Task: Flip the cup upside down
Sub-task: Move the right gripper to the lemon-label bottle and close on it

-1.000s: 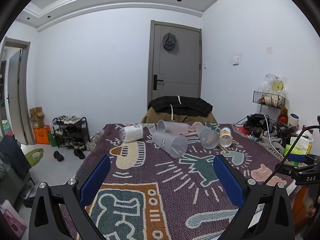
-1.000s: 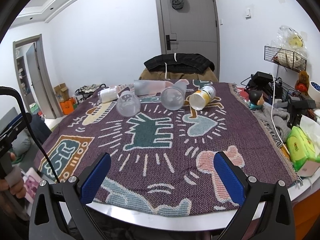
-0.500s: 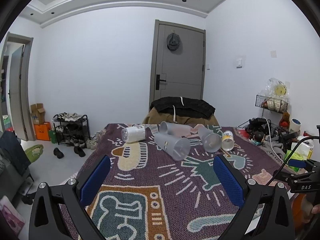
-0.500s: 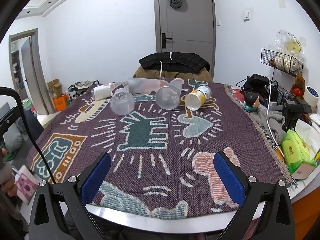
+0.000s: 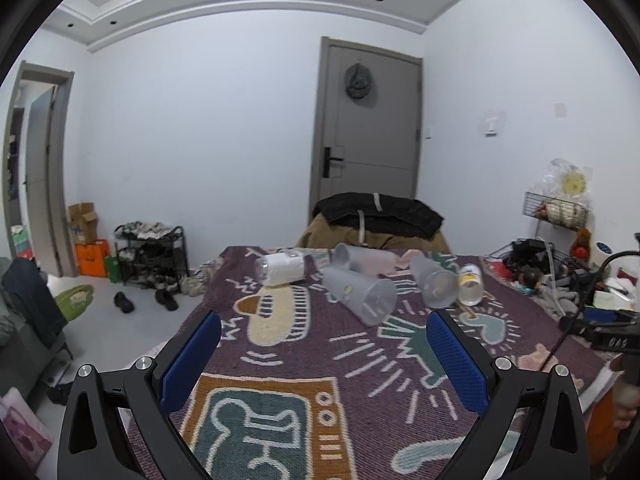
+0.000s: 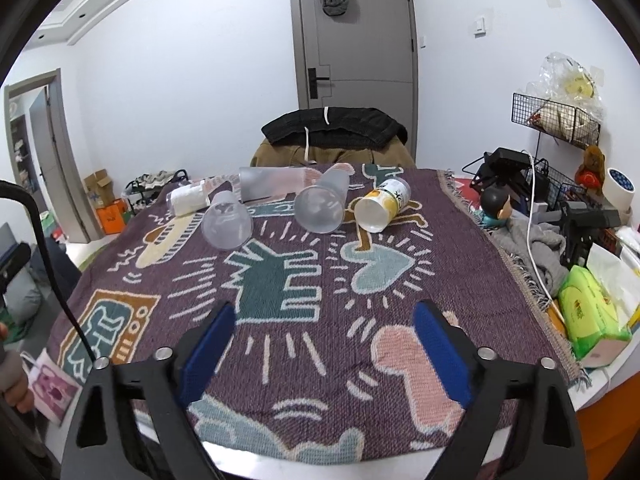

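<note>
Several cups lie on their sides near the far edge of the table (image 6: 472, 240), on a patterned purple cloth (image 6: 320, 320): a frosted cup (image 6: 227, 221) towards the far left corner, a second frosted cup (image 6: 322, 206) just beside it, a white-and-yellow paper cup (image 6: 382, 206) to their right, and a long translucent tumbler (image 6: 272, 188) behind them. The right tool (image 6: 324, 338) hovers over the near edge, jaws spread wide and holding nothing, well apart from the cups. The left tool (image 5: 323, 344) is equally wide open and empty above the near left part of the cloth.
</note>
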Motion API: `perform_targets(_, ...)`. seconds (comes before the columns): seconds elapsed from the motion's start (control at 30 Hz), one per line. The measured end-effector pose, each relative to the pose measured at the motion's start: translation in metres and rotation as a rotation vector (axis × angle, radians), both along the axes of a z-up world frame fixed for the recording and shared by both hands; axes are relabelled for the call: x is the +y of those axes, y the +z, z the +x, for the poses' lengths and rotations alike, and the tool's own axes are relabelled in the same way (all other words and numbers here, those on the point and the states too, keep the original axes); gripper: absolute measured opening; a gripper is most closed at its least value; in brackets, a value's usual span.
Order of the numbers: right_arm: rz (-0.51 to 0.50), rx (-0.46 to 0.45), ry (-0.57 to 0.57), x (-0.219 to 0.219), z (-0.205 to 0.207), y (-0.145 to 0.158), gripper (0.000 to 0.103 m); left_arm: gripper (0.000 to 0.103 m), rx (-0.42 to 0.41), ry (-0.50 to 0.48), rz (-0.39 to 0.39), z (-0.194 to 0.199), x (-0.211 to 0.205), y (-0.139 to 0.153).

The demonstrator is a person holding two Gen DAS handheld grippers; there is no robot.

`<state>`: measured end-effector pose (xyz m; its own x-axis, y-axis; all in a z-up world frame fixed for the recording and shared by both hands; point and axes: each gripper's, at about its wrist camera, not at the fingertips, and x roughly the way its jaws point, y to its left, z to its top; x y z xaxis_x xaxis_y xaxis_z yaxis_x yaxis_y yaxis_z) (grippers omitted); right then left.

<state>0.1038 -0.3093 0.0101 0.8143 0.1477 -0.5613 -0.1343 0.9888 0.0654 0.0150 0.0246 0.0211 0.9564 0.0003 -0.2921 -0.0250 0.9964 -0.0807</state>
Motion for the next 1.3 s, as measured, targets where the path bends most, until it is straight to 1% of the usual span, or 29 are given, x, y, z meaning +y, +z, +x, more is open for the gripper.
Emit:
perform_targets(0.07, 0.011, -0.006, -0.035, -0.004, 0.01, 0.006, 0.09, 0.103, -0.013, 0.02, -0.021, 0.002, 0.008, -0.001)
perform_targets(0.13, 0.047, 0.0, -0.061, -0.011, 0.02, 0.011, 0.09, 0.103, -0.013, 0.035, -0.04, 0.006, 0.014, 0.0)
perform_targets(0.27, 0.083, 0.008, -0.078, -0.018, 0.041, 0.016, 0.09, 0.103, -0.018, 0.064, -0.027, 0.014, 0.023, 0.0)
perform_targets(0.33, 0.127, 0.016, -0.085, -0.025, 0.053, 0.016, 0.09, 0.103, -0.016, 0.07, -0.036, 0.018, 0.029, -0.002)
perform_targets(0.4, 0.182, 0.025, -0.11, -0.034, 0.069, 0.012, 0.09, 0.103, -0.004, 0.081, -0.044, 0.023, 0.033, -0.003)
perform_targets(0.5, 0.171, 0.069, -0.151, -0.038, 0.093, 0.004, 0.09, 0.103, 0.003, 0.091, -0.048, 0.03, 0.038, -0.006)
perform_targets(0.57, 0.211, 0.097, -0.14, -0.04, 0.111, -0.006, 0.09, 0.103, 0.014, 0.1, -0.05, 0.038, 0.041, -0.01)
perform_targets(0.7, 0.229, 0.139, -0.159, -0.042, 0.145, -0.02, 0.09, 0.103, 0.046, 0.122, -0.06, 0.054, 0.045, -0.015)
perform_targets(0.83, 0.262, 0.188, -0.175, -0.045, 0.174, -0.027, 0.09, 0.103, 0.056, 0.136, -0.083, 0.065, 0.051, -0.018)
perform_targets(1.0, 0.301, 0.203, -0.193, -0.053, 0.209, -0.028, 0.09, 0.103, 0.087, 0.146, -0.093, 0.079, 0.054, -0.027)
perform_targets(1.17, 0.284, 0.267, -0.206, -0.054, 0.254, -0.043, 0.09, 0.103, 0.141, 0.187, -0.099, 0.097, 0.06, -0.041)
perform_targets(1.3, 0.251, 0.311, -0.22, -0.053, 0.281, -0.06, 0.09, 0.103, 0.188, 0.217, -0.139, 0.11, 0.072, -0.053)
